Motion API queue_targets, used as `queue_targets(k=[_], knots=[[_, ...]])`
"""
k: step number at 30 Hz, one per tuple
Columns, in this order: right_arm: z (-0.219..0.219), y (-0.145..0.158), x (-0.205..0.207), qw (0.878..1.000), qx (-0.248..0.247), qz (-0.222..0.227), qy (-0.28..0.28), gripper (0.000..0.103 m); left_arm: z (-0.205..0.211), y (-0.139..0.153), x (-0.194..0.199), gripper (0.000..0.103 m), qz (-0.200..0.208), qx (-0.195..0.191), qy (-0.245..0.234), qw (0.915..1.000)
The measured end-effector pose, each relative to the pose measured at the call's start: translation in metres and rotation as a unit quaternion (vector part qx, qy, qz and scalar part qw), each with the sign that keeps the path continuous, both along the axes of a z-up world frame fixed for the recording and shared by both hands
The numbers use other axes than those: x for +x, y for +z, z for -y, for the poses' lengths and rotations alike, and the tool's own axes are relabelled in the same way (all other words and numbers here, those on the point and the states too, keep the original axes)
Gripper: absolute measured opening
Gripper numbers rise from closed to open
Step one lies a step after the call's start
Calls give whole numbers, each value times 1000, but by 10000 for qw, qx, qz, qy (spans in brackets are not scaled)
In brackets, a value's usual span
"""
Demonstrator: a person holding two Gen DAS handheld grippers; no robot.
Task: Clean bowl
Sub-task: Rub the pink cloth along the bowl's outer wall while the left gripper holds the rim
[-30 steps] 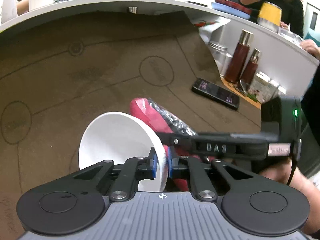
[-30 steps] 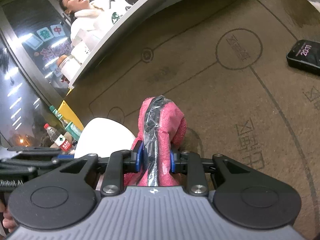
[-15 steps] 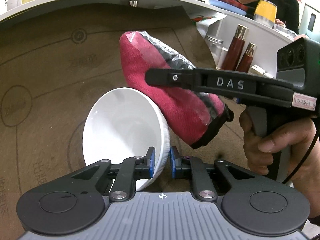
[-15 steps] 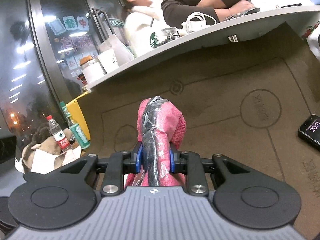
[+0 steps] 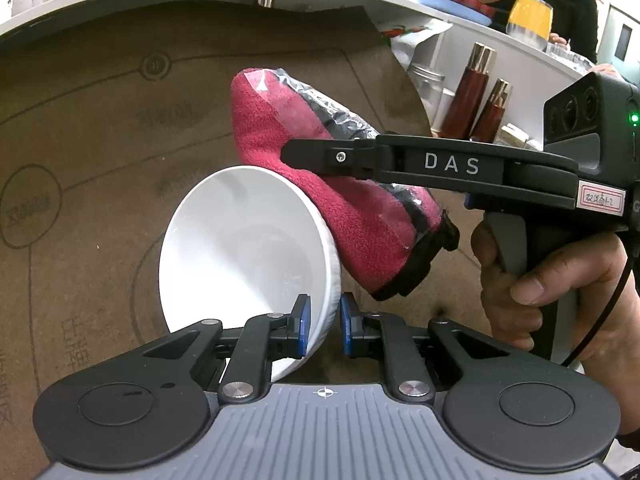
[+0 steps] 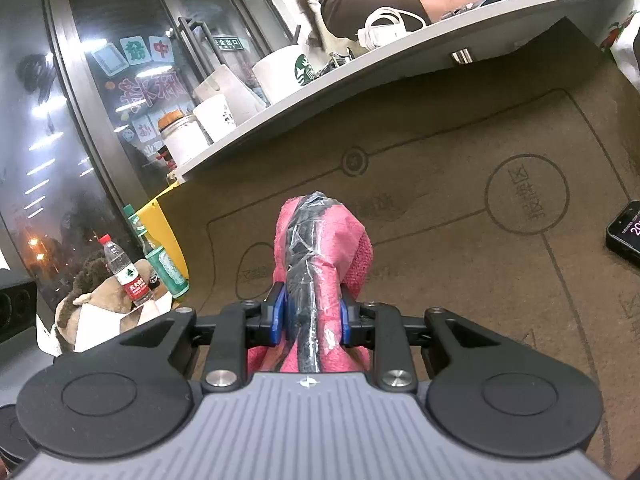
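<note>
bowl [image 5: 244, 256] is clamped by its rim in left gripper [image 5: 323, 322] jaws; cloth [image 5: 320, 196], pinched by right gripper [image 6: 312, 320], should be pressed inside and swept round.

Right gripper [image 6: 312, 316] is clamped on a pink cloth [image 6: 320, 248] wrapped in clear plastic film, held above the brown marked mat [image 6: 440, 240]. A phone [image 6: 626, 232] is seen at the mat's right edge. Two bottles [image 6: 128, 272] are seen beyond the mat's left edge, a grey counter [image 6: 400, 80] behind it.
</note>
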State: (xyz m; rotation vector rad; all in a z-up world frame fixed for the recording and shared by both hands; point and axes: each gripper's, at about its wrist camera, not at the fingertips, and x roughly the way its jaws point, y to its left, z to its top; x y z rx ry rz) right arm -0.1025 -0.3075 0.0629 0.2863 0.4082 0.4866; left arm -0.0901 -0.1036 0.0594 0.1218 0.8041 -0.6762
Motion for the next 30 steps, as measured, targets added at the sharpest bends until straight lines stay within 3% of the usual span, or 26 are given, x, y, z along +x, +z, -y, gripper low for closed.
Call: queue_targets(k=[7, 10, 13, 16, 19, 22, 26, 30], knots=[[3, -5, 0, 10000, 68, -62, -18, 27, -1, -1, 0, 16, -9, -1, -4, 10000], [10, -19, 1, 9995, 112, -226, -179, 27, 0, -2, 0, 16, -32, 13, -13, 10000], [15, -46, 3, 9974, 31, -685, -199, 27, 0, -5, 2, 16, -67, 53, -42, 10000], [23, -52, 1, 9968, 174, -739, -231, 26, 1, -8, 4, 18, -111, 68, -55, 9999], [21, -49, -1, 9973, 64, -699, -213, 26, 3, -1, 5, 21, -17, 102, 16, 9999], [15, -46, -3, 9980, -68, -603, -191, 26, 5, 10, 8, 33, 145, 87, 115, 9998], [3, -40, -7, 9978, -408, -482, -222, 27, 11, 24, 20, 33, 331, 182, 200, 9991], [-5, -35, -9, 9962, -704, -440, -258, 27, 10, 24, 28, 31, 270, 179, 215, 9992]])
